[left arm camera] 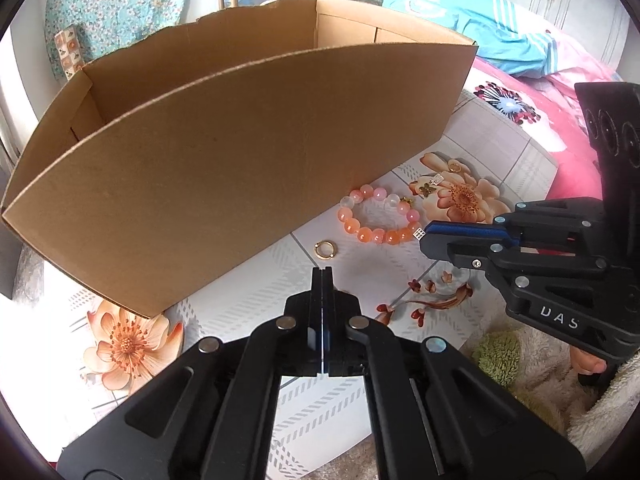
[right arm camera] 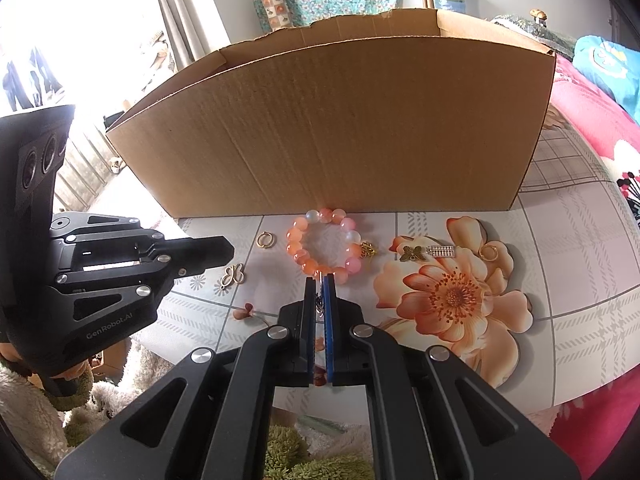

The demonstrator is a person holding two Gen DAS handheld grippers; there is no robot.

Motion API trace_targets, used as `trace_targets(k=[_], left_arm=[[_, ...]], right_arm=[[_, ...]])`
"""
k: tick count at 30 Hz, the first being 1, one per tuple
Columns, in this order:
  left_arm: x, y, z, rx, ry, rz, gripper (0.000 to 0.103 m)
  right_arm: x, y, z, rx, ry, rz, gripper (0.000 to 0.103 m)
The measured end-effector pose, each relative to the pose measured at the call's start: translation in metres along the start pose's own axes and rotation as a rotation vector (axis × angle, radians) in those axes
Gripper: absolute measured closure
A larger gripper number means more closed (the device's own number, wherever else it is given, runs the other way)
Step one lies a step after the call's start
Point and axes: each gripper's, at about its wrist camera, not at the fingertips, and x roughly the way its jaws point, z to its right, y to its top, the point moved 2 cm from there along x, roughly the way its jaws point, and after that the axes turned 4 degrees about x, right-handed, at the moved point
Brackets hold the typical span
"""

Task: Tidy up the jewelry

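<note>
The right gripper [right arm camera: 320,292] pinches a small silver chain [right arm camera: 320,306]; the left gripper [left arm camera: 322,276] is clenched empty. The thin chain could slip out beside the bead bracelet [right arm camera: 326,242].

Tall cardboard box [right arm camera: 332,128] walls off far side of tabletop [right arm camera: 568,280]; top open. Narrow strip of free surface before box wall, strewn with bead bracelet [right arm camera: 324,246], gold ring [left arm camera: 325,249], small charms [right arm camera: 428,253]. Left gripper [right arm camera: 224,250] crowds strip from left, right gripper [left arm camera: 425,236] from right. Bare tabletop toward right edge
</note>
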Motion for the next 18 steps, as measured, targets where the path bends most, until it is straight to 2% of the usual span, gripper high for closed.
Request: trace_targets(k=[4, 6, 9, 12, 18], left_arm=[[-0.004, -0.003, 0.004, 0.045, 0.013, -0.025, 0.101], [-0.005, -0.005, 0.009, 0.071, 0.006, -0.038, 0.09], [-0.006, -0.009, 0.016, 0.107, 0.007, -0.041, 0.081], [0.0, -0.011, 0.018, 0.122, 0.037, -0.057, 0.081], [0.003, -0.01, 0.006, 0.08, 0.056, -0.061, 0.081]], right_arm=[[0.0, 0.0, -0.001, -0.001, 0.002, -0.001, 0.099], [0.0, 0.001, -0.001, -0.002, 0.003, -0.001, 0.099], [0.0, 0.001, -0.001, -0.002, 0.003, 0.0, 0.099], [0.001, 0.002, -0.002, -0.004, 0.003, 0.0, 0.099], [0.0, 0.003, -0.003, -0.006, 0.003, 0.003, 0.099]])
